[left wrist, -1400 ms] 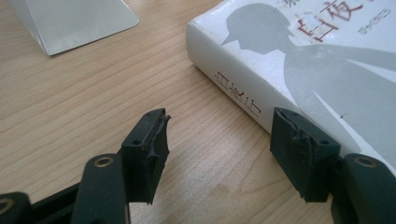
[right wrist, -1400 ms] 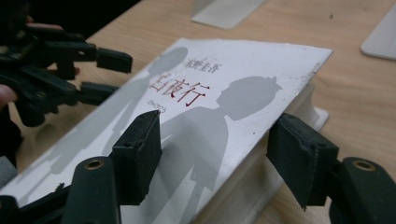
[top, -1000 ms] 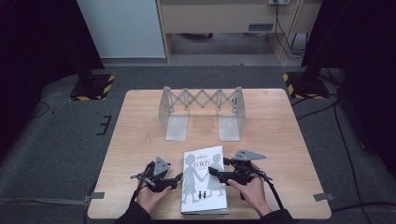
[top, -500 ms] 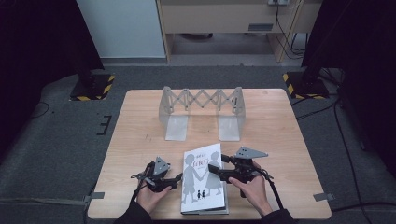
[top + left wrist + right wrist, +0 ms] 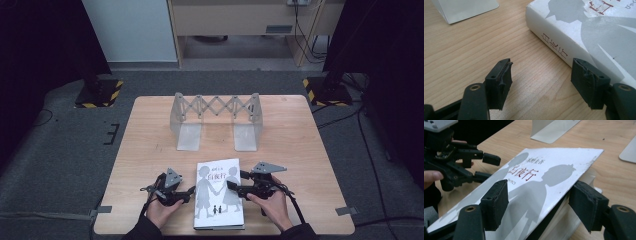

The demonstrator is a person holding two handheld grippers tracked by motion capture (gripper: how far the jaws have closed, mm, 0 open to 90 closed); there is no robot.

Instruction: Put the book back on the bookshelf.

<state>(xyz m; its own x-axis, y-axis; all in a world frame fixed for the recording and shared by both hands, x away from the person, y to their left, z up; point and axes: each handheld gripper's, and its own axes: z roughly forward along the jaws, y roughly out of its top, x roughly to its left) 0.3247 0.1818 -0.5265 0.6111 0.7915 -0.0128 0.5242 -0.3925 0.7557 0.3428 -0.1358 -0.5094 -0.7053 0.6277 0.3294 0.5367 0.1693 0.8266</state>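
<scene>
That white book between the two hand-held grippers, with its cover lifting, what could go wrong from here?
1. The right hand-held gripper has its open jaws around only the raised front cover of the book, so the cover might bend or slip free.
2. The left hand-held gripper is open beside the spine, not holding it, so the book could slide across the smooth table.
</scene>
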